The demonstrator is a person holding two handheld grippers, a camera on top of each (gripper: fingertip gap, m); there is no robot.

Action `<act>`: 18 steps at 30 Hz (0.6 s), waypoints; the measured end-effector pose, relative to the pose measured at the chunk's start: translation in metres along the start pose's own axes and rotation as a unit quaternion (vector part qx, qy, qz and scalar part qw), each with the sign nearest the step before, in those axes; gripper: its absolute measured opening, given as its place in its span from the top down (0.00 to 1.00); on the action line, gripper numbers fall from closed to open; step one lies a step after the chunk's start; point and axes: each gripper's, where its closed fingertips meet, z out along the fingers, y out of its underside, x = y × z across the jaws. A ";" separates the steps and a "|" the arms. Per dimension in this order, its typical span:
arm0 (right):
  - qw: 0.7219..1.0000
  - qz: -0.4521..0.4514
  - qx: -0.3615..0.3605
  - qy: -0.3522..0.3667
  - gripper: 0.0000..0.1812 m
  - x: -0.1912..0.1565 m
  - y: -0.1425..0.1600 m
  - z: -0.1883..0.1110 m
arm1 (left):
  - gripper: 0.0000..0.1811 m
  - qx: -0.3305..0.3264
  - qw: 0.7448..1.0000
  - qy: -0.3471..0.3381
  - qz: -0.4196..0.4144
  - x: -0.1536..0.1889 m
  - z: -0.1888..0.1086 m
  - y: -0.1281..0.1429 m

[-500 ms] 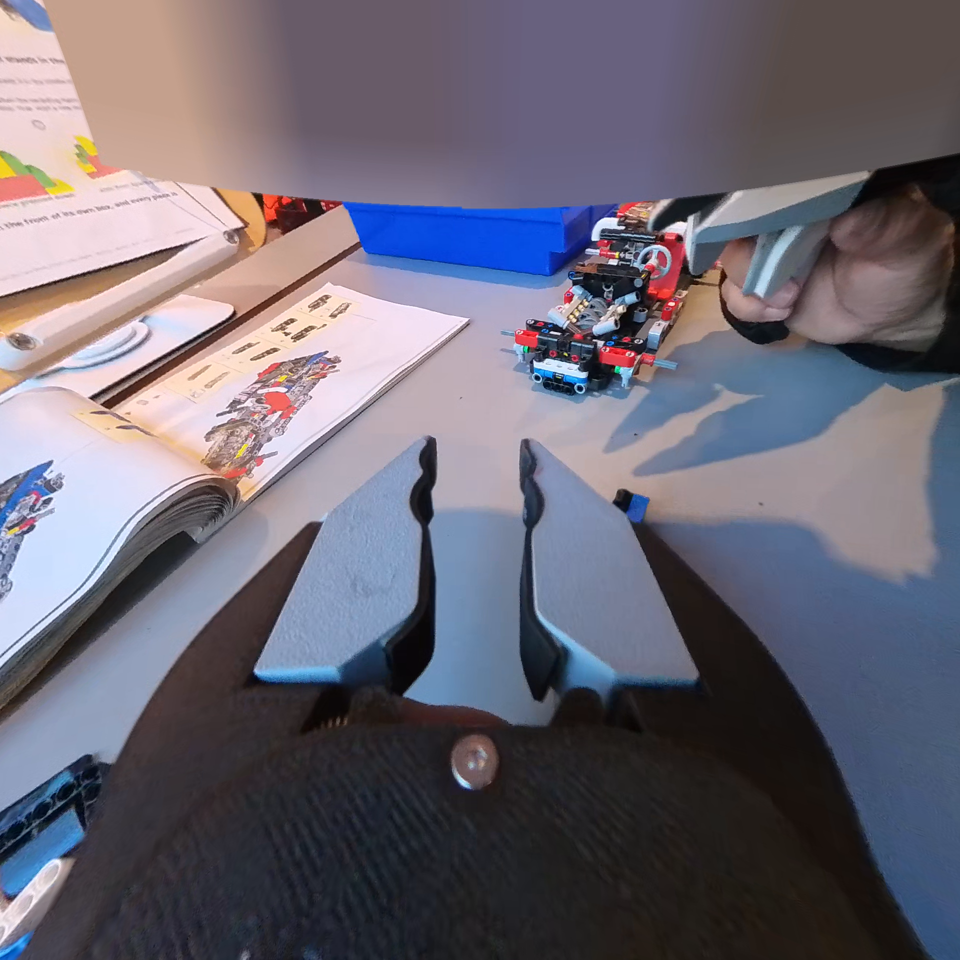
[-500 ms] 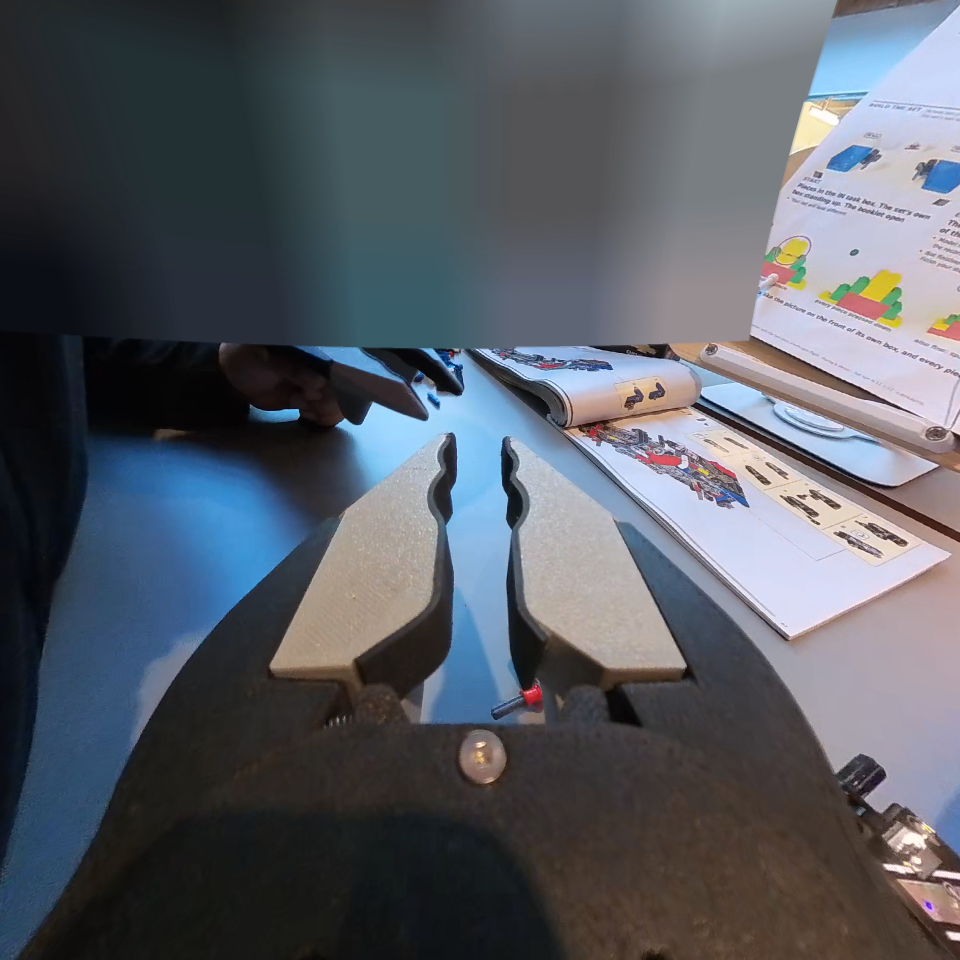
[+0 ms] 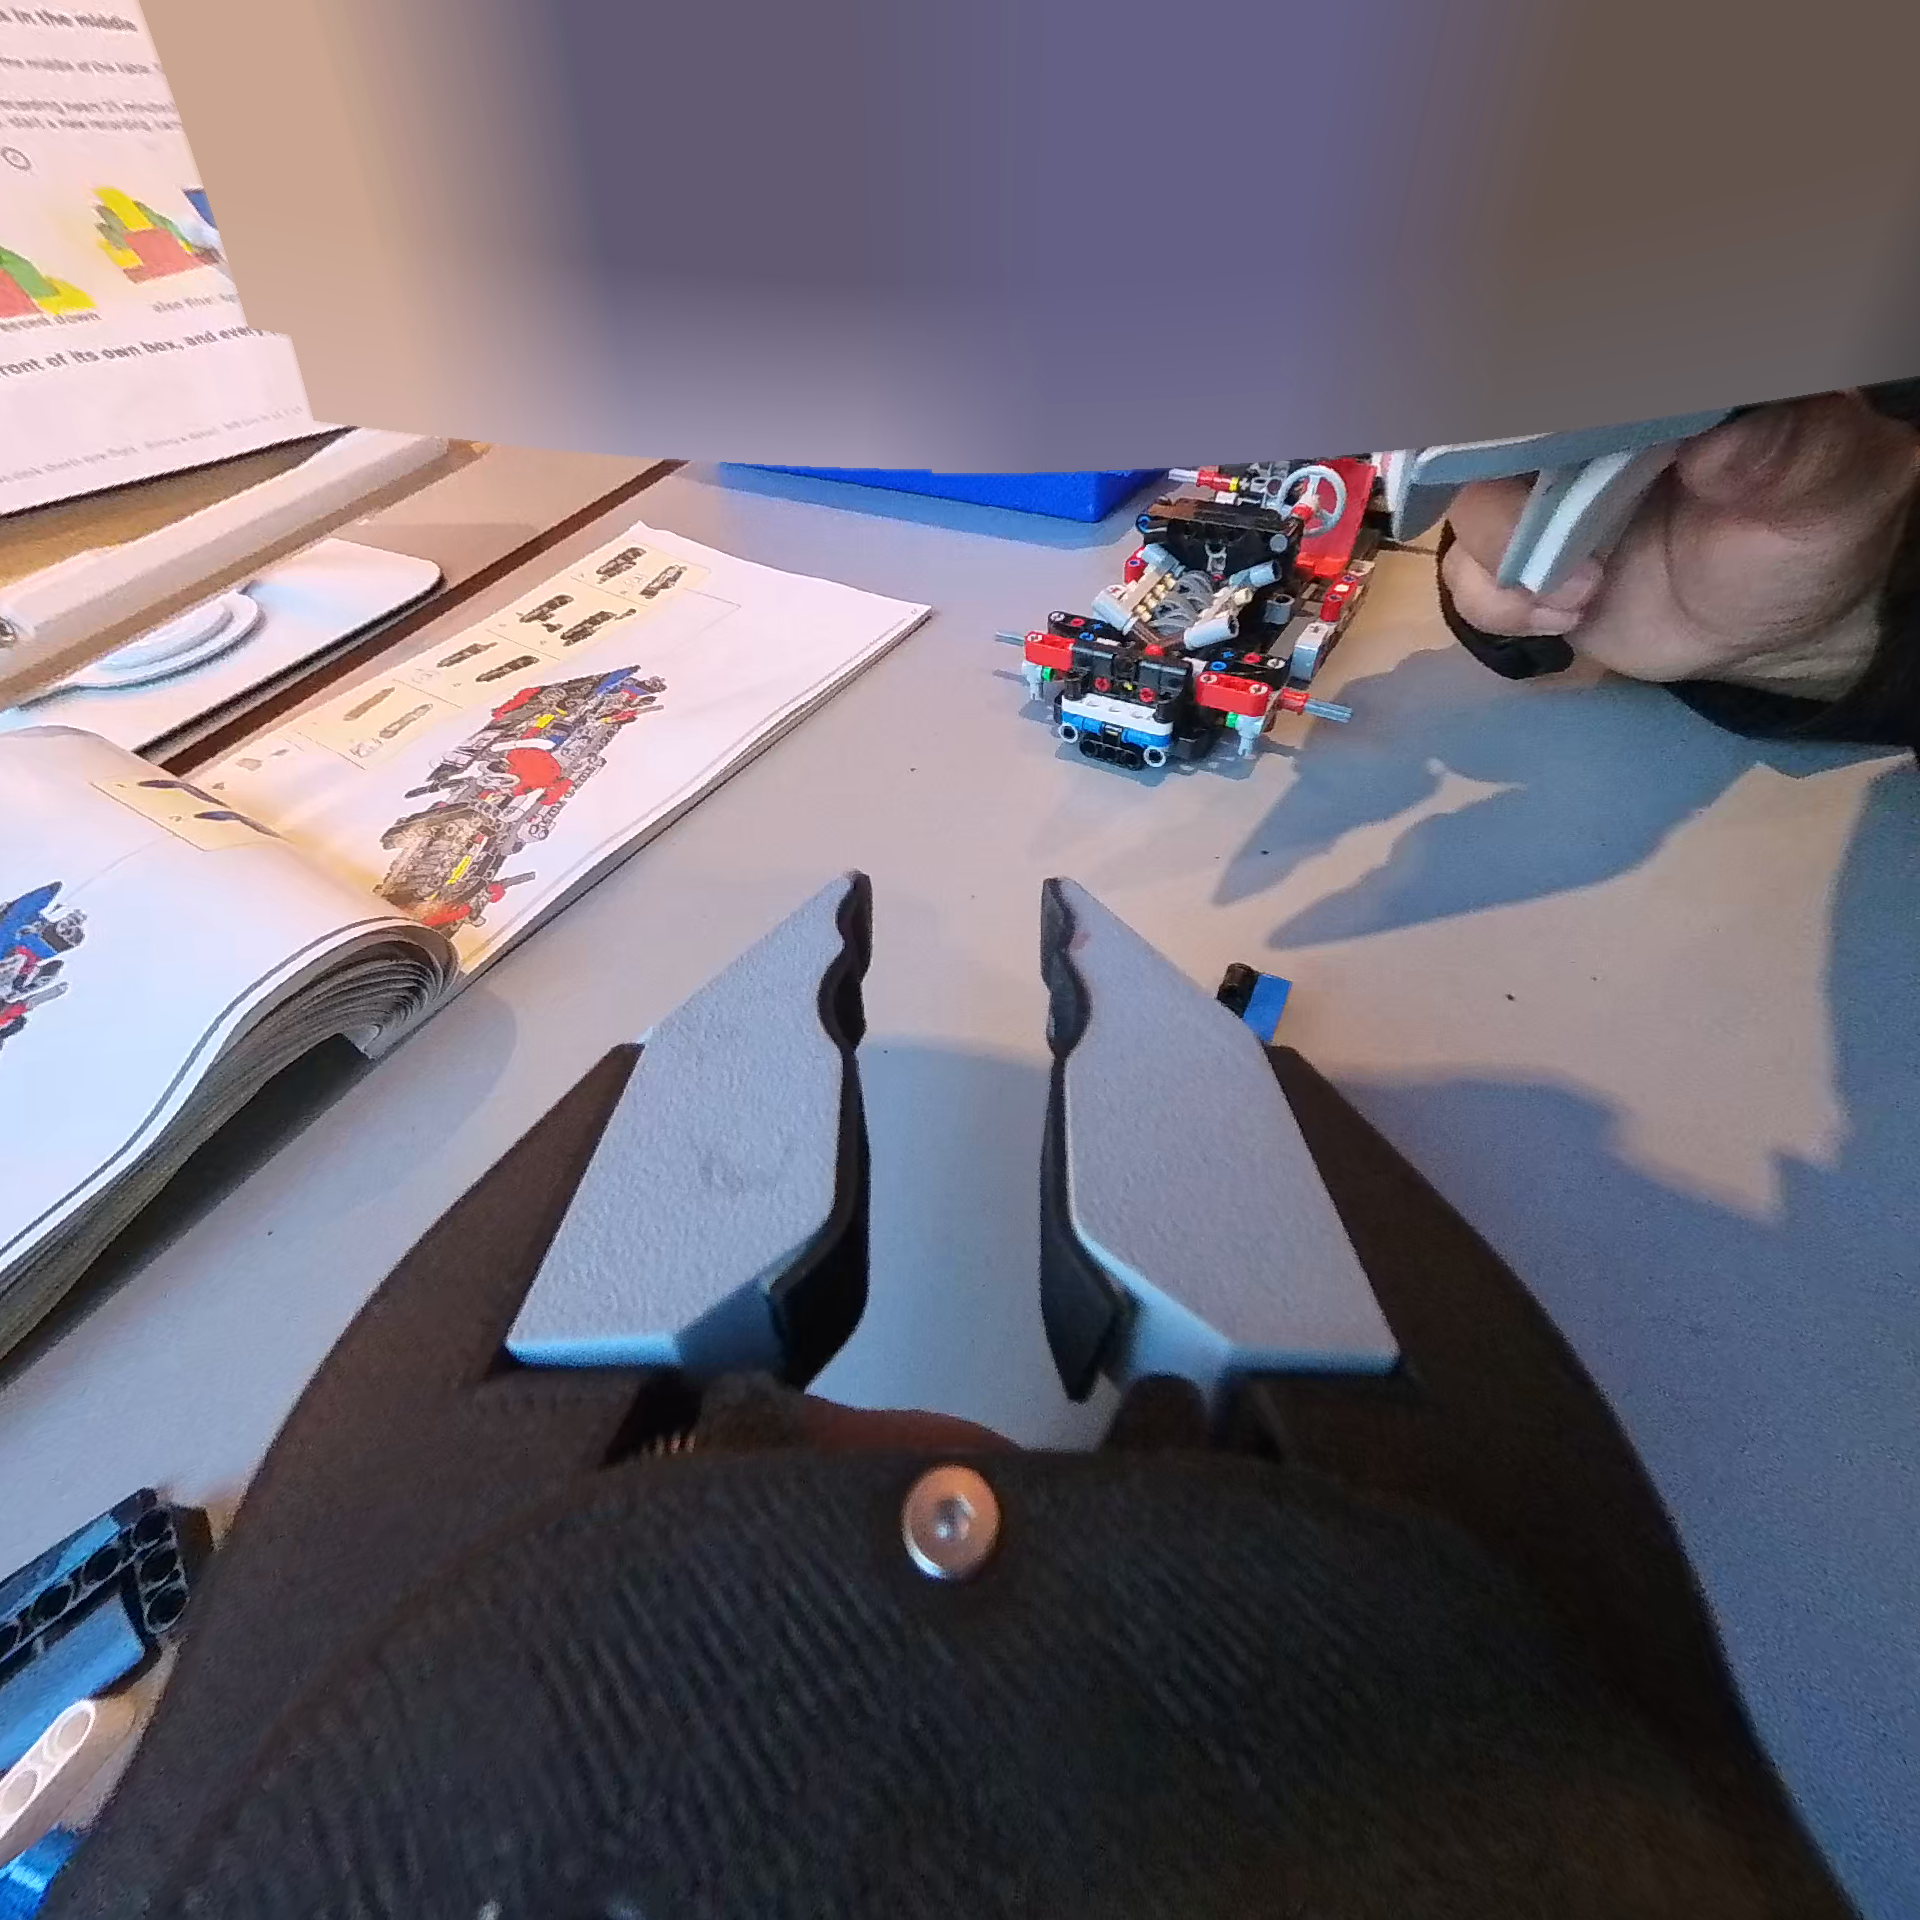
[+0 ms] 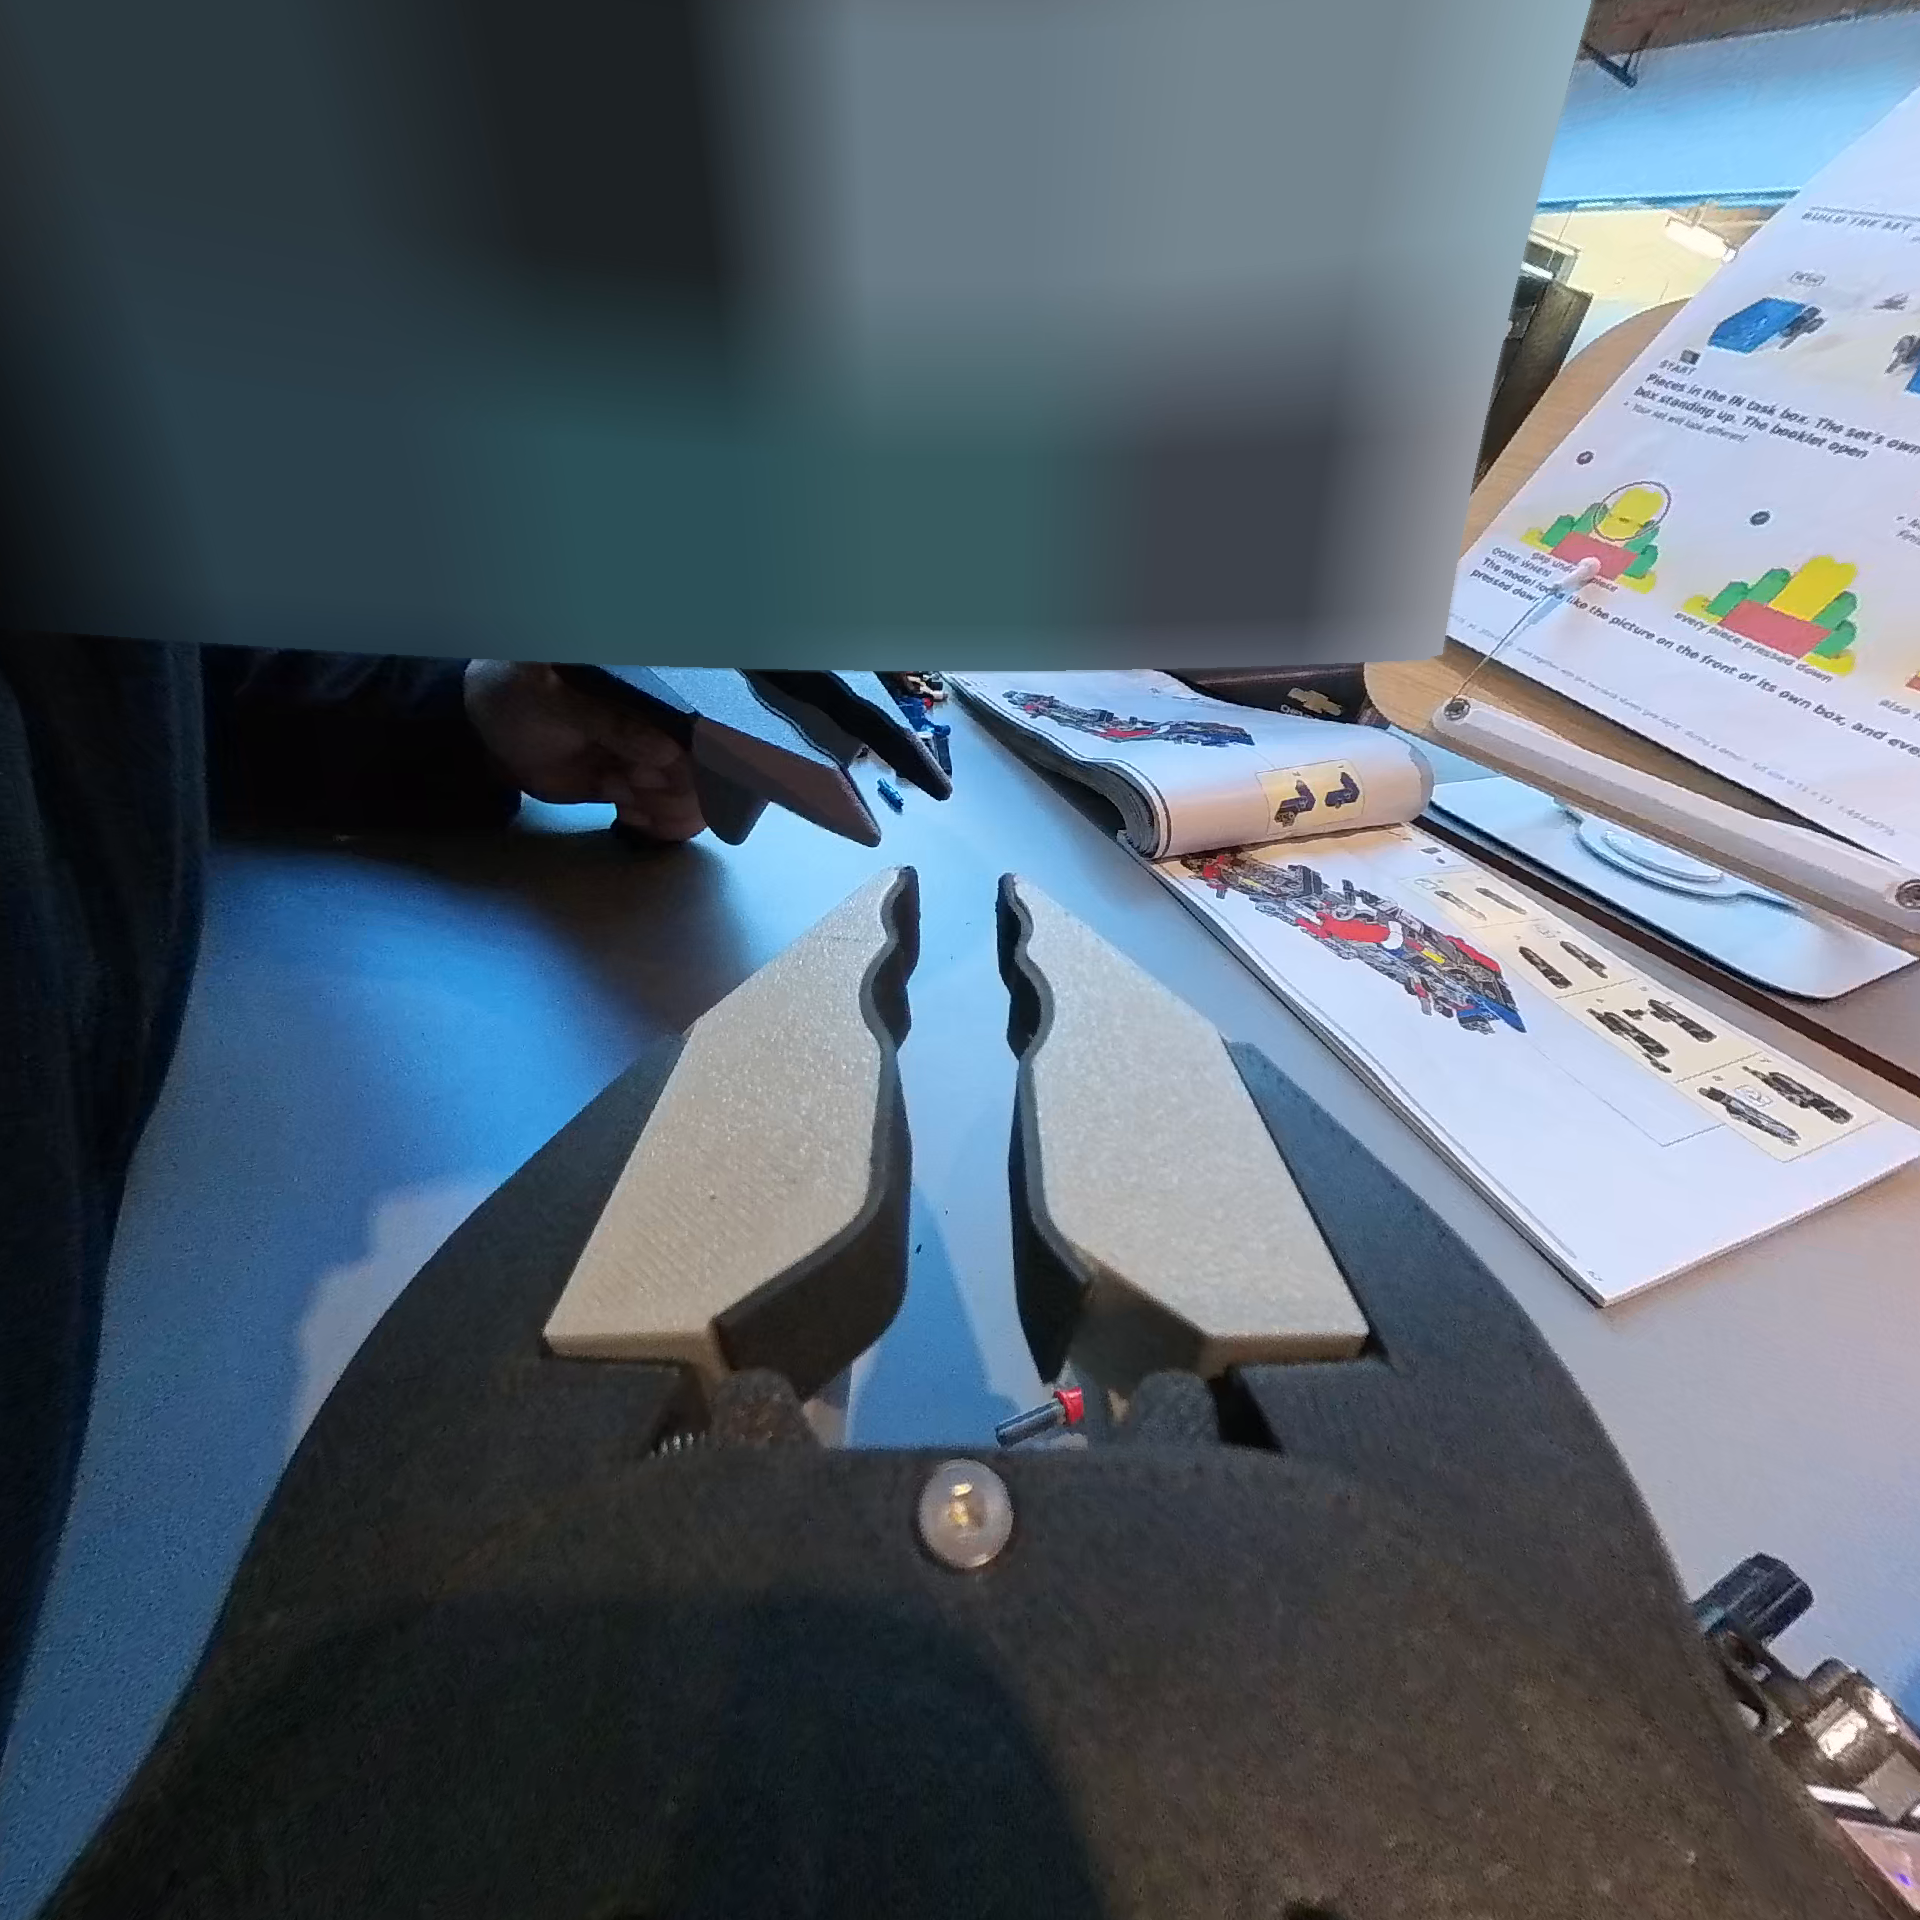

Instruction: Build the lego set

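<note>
Beside the open booklet (image 3: pixel 582 748) on the grey table (image 3: pixel 1039 790), the left gripper (image 3: pixel 951 904) and right gripper (image 4: pixel 956 894) have jaws slightly apart, holding nothing

Bright sidelight — hard shadows on the table (image 3: pixel 1039 790) — wide-angle bending at edges.

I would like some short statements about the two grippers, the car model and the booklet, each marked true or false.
1. The left gripper is open and holds nothing. True.
2. The partly built car model is clamped in the right gripper. False: it stands free on the grey table, and the right gripper is empty.
3. The instruction booklet lies open on the table. True.
4. A small blue piece lies on the booklet's page. False: it lies on the table beside the left gripper.
5. The blue bin stands behind the car model. True.
</note>
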 end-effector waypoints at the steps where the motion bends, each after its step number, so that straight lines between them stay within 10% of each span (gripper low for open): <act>1: 1.000 0.000 0.000 0.000 0.94 0.000 0.000 0.000 | 0.84 0.000 1.000 0.000 0.000 0.000 0.000 0.000; 18: 1.000 -0.009 0.003 -0.001 0.96 -0.002 -0.001 -0.001 | 0.84 -0.011 1.000 -0.011 0.011 0.000 0.002 0.002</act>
